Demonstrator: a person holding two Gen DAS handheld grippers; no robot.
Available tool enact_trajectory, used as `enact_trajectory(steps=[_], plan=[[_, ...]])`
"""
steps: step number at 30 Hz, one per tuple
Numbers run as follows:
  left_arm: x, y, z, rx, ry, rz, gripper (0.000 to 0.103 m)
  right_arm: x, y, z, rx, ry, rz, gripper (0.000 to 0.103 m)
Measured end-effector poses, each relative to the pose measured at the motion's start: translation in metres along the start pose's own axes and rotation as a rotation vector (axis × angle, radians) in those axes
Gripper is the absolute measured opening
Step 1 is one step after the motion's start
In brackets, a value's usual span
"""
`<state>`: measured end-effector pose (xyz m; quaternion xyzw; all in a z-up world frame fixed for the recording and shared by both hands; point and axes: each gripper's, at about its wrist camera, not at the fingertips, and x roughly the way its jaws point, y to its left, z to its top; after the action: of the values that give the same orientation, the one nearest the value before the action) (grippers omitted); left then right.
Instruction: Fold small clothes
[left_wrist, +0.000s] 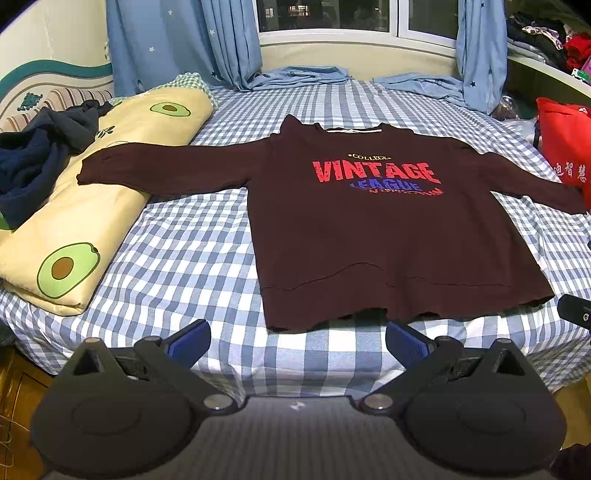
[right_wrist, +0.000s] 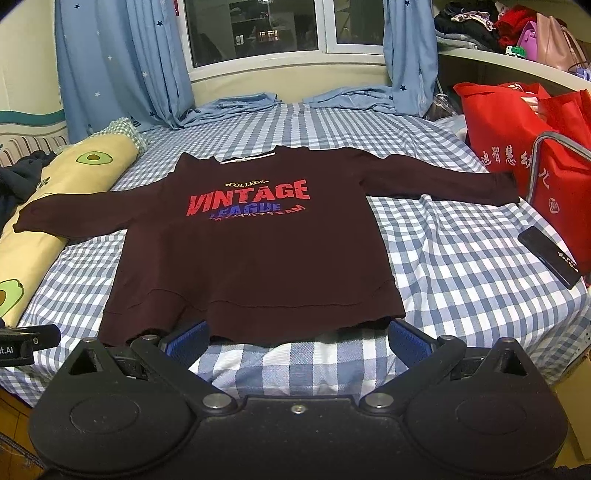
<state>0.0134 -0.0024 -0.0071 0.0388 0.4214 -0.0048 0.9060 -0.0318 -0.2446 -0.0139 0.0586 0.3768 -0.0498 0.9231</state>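
Note:
A dark maroon sweatshirt (left_wrist: 369, 240) with red "VINTAGE" print lies flat, front up, sleeves spread, on the blue-and-white checked bed (left_wrist: 184, 258). It also shows in the right wrist view (right_wrist: 258, 251). My left gripper (left_wrist: 297, 341) is open and empty, just in front of the hem, near its left part. My right gripper (right_wrist: 297, 338) is open and empty, at the hem's middle, fingertips close to the cloth edge. The left sleeve end rests on the avocado pillow (left_wrist: 92, 206).
Dark blue clothes (left_wrist: 37, 158) lie on the pillow at left. Red bags (right_wrist: 535, 147) stand at the bed's right edge, with a black phone (right_wrist: 550, 254) beside them. Blue curtains (right_wrist: 122, 66) and folded blue cloth (left_wrist: 306, 75) lie by the window.

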Motion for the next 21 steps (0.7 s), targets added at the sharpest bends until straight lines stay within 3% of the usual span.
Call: enact_trajectory(steps=[21], plan=[[0.031,0.01,0.023,0.008,0.054,-0.004,0.102,0.029,0.007,0.02,0.025,0.054,-0.033,0.103]])
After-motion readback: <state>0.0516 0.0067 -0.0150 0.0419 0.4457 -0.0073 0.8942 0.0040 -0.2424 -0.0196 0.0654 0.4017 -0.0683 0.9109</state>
